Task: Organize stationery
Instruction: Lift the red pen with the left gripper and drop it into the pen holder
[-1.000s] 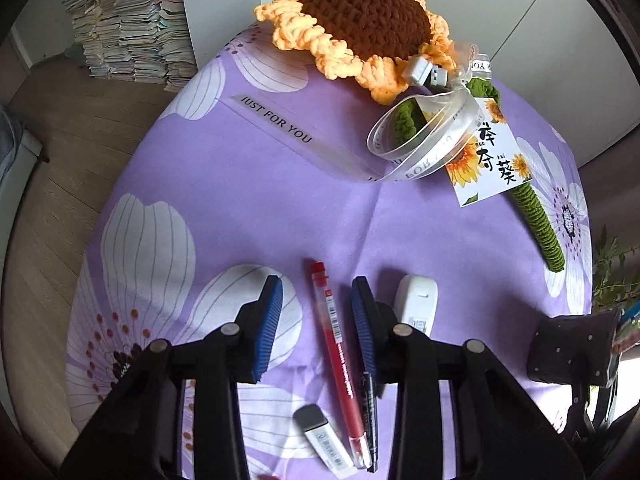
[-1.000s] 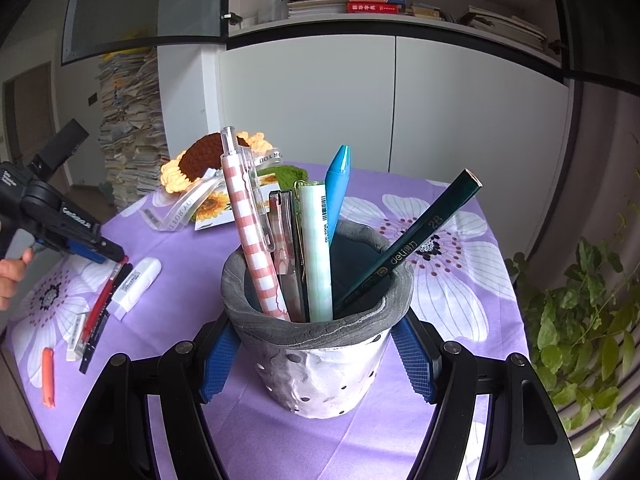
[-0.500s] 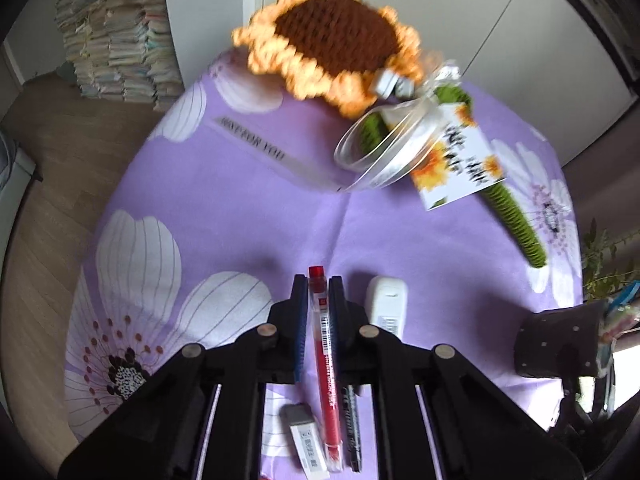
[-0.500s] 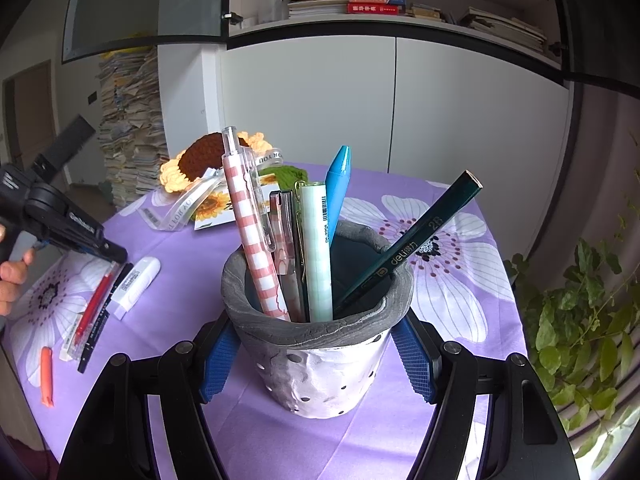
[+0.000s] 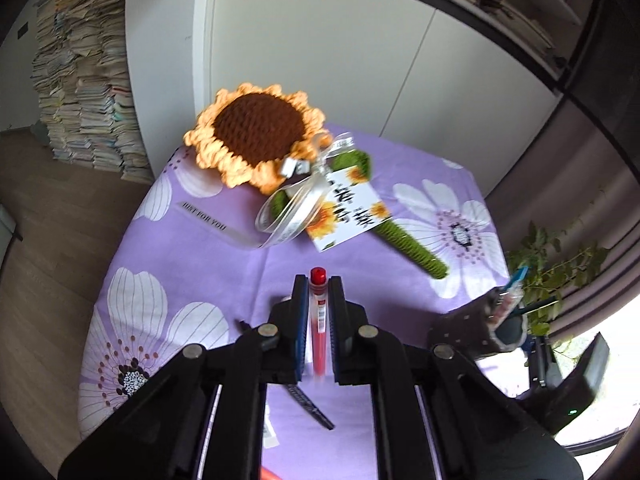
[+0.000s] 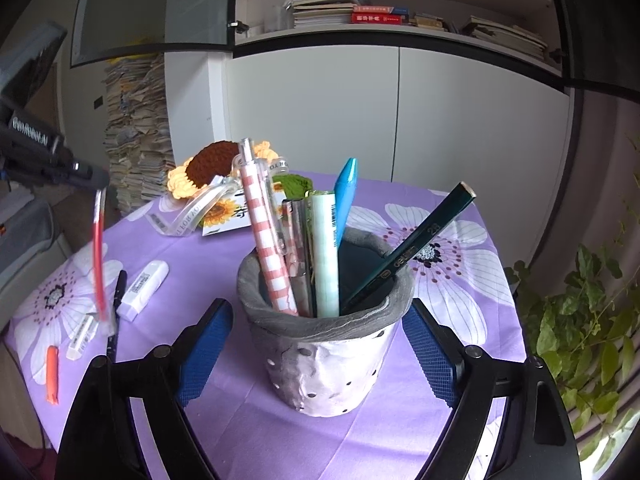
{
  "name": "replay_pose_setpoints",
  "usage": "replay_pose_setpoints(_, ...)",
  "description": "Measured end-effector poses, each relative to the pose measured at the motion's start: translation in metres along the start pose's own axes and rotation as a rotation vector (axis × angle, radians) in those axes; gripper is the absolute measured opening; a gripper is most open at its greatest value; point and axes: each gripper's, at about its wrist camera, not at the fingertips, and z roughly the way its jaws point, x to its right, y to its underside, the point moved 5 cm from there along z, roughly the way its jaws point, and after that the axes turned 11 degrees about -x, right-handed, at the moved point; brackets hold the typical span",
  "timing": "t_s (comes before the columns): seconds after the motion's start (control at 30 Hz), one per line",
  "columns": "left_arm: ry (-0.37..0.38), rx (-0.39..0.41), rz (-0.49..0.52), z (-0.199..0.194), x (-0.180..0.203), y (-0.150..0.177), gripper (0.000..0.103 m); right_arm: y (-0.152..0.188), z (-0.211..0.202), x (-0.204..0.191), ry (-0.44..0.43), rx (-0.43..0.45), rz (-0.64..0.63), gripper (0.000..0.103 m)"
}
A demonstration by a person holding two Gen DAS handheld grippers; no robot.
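We hold the red pen [image 5: 319, 320] clamped between the jaws of our left gripper [image 5: 318, 292], lifted clear of the tabletop [image 5: 192, 248]; from the right wrist view it hangs nearly upright, tip down, above the near left edge of the purple flowered cloth. Below it, close to that edge, lie a black pen [image 6: 116, 304], a white correction tape [image 6: 144, 286], a small white eraser [image 6: 80, 338] and an orange marker [image 6: 52, 368], all just beside one another.

Our right gripper [image 6: 316, 344] straddles the grey pen holder [image 6: 324, 356]. Its jaws are opening, and the blue pads stand apart from the cup's wall on both sides, so the holder sits free between them. The holder is crowded with a checked pink pen [image 6: 264, 236], a pale green pen [image 6: 326, 256], a blue pen [image 6: 344, 200] and a dark green pencil [image 6: 416, 248]; the open room inside is toward its right rear.

Between the lifted pen and the holder, the cloth is bare. The crocheted sunflower [image 5: 256, 136] with its ribbon and card lies toward the far edge, well apart from both. A leafy plant [image 6: 580, 320] crowds the right edge.
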Motion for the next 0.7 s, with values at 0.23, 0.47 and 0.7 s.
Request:
replay_pose_setpoints(0.23,0.058,0.071,0.09,-0.028,0.044,-0.009,0.007,0.0,-0.004,0.005,-0.011,0.019,0.02,0.071)
replay_pose_setpoints(0.47,0.094,0.107,0.181,-0.048,0.084,-0.013,0.007,-0.001,-0.003,0.003,-0.004,0.021,-0.003,0.07)
replay_pose_setpoints(0.7,0.137,0.177,0.268,-0.083,0.121,-0.015,0.007,-0.001,-0.003,0.006,-0.024,0.019,0.016,0.071)
